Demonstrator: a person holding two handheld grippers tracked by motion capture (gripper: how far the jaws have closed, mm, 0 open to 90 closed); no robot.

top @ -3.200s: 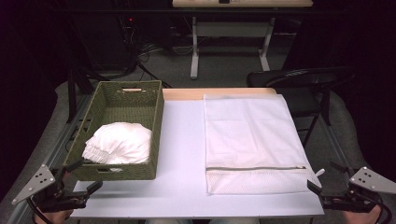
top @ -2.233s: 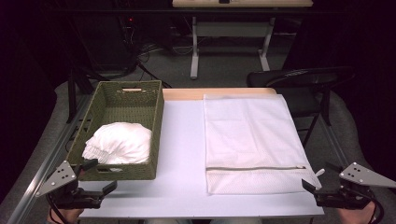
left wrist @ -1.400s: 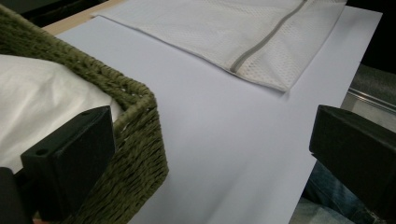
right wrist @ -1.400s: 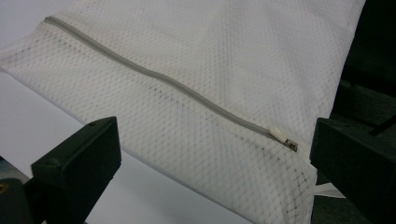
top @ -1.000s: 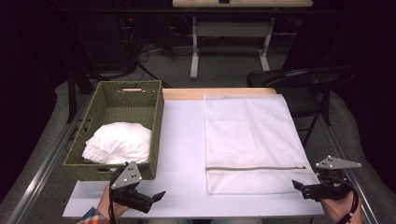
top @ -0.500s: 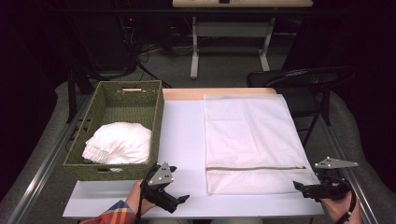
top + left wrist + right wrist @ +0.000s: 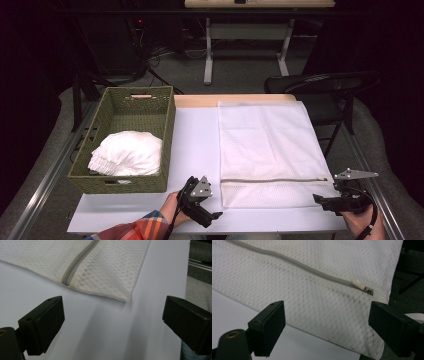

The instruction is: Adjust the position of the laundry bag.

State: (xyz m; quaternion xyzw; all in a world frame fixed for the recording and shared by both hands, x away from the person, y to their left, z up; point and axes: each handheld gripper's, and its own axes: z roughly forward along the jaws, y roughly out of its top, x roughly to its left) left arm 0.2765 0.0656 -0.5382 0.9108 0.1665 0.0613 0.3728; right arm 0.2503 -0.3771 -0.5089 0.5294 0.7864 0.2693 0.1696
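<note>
mesh bag (image 7: 270, 145): white, fine diamond net pattern, grey zipper (image 7: 294, 263) with cream pull | basket (image 7: 105, 182): olive green, woven | cloth (image 7: 127, 152) in basket: white | counter (image 7: 192, 145): pale lilac-white, plain | fingers (image 7: 41, 323): black | sleeve (image 7: 132, 231): red-orange plaid

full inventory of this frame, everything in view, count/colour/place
mesh laundry bag: 1, white, flat on right half of table, zipper closed, pull at right end
basket: 1, green woven, left side of table
folded cloth: 1, white, inside basket
table: 1, white top
chair: 1, black, beyond table at right
desk: 1, white legs, background
left gripper: black, open, near bag's front left corner
right gripper: black, open, jaws just been closing, at bag's front right corner
</note>
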